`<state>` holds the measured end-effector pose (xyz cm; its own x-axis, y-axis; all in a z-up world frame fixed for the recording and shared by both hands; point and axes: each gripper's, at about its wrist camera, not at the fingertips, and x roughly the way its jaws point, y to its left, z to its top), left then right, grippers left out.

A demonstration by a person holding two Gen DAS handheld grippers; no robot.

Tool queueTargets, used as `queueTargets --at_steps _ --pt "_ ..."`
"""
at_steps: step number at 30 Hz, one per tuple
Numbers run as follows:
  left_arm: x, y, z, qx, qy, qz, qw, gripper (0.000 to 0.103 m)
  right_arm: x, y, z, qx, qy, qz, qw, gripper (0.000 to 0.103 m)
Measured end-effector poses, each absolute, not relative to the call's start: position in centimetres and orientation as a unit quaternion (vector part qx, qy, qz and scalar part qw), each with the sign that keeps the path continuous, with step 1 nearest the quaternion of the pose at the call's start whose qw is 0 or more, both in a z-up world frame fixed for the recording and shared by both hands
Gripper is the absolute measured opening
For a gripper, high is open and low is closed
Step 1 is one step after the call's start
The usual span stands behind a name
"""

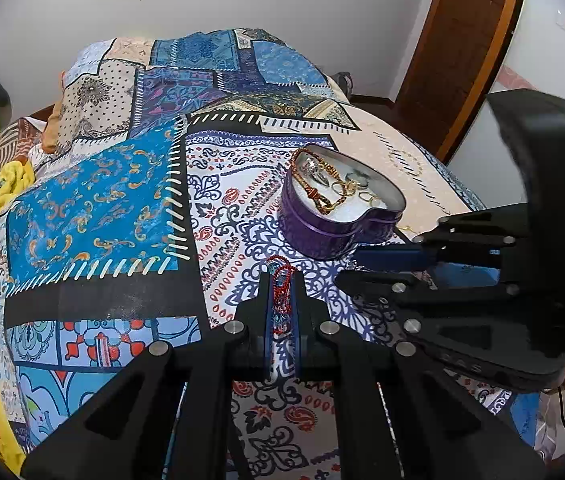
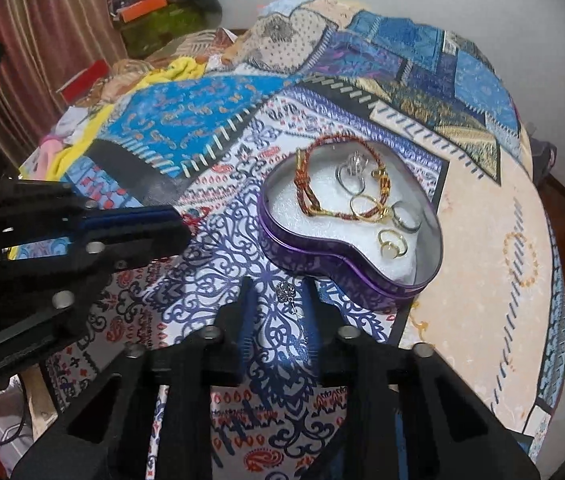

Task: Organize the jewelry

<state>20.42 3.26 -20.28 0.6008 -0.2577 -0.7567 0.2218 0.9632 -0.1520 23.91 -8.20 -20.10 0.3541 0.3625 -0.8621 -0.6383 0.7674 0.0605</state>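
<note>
Left tongs [image 1: 281, 280]: nearly closed, the two fingers pinching a red-and-blue beaded bracelet [image 1: 281, 296] that runs up the narrow slot between them, its red loop sticking out just past the tips. In the right wrist view these tongs [image 2: 178, 226] come in from the left, tips low over the bedspread and short of the tin.

Right tongs [image 2: 276, 300]: parted a little, fingers on either side of a small silver pendant [image 2: 283, 293]; a thin chain [image 2: 302, 330] trails back from it along the right finger. I cannot tell whether the pads actually touch it. From the left wrist view the right tongs [image 1: 348, 268] reach in from the right, tips just beside the tin's near wall.

Tin [image 2: 322, 268]: purple, heart-shaped, lid off, sitting on the patchwork bedspread [image 2: 210, 256] just ahead of both pairs of tongs.

Inside the tin: a white lining, a red-and-gold cord bracelet [image 2: 310, 196] curled along the far side, a silver ring [image 2: 352, 174], a gold ring [image 2: 366, 208], another silver ring [image 2: 406, 218] and a gold ring with a pale stone [image 2: 392, 242].
</note>
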Motion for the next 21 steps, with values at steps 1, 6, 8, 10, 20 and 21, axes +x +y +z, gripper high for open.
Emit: queueTargets --at_steps 1,6,8,10,20,21 --pt "20.4 3.2 -20.2 -0.021 0.425 -0.136 0.895 0.006 23.9 -8.2 -20.1 -0.143 0.477 0.310 0.810 0.015" --pt "20.4 3.1 -20.0 -0.023 0.425 -0.136 0.895 0.006 23.5 -8.0 -19.8 -0.149 0.468 0.313 0.813 0.009" --pt "20.3 3.1 -19.8 -0.024 0.424 -0.136 0.895 0.006 23.2 -8.2 -19.2 -0.149 0.457 0.311 0.820 0.009" --pt "20.2 3.1 -19.3 -0.023 0.421 -0.135 0.897 0.006 23.1 -8.6 -18.4 -0.138 0.449 0.312 0.826 0.009" --pt "20.0 2.5 -16.0 -0.019 0.392 -0.134 0.910 0.006 22.7 -10.8 -14.7 -0.107 0.403 0.303 0.857 0.009" --pt "20.0 2.3 -15.7 -0.017 0.389 -0.134 0.911 0.006 22.8 -10.9 -14.3 -0.104 0.399 0.302 0.859 0.009"
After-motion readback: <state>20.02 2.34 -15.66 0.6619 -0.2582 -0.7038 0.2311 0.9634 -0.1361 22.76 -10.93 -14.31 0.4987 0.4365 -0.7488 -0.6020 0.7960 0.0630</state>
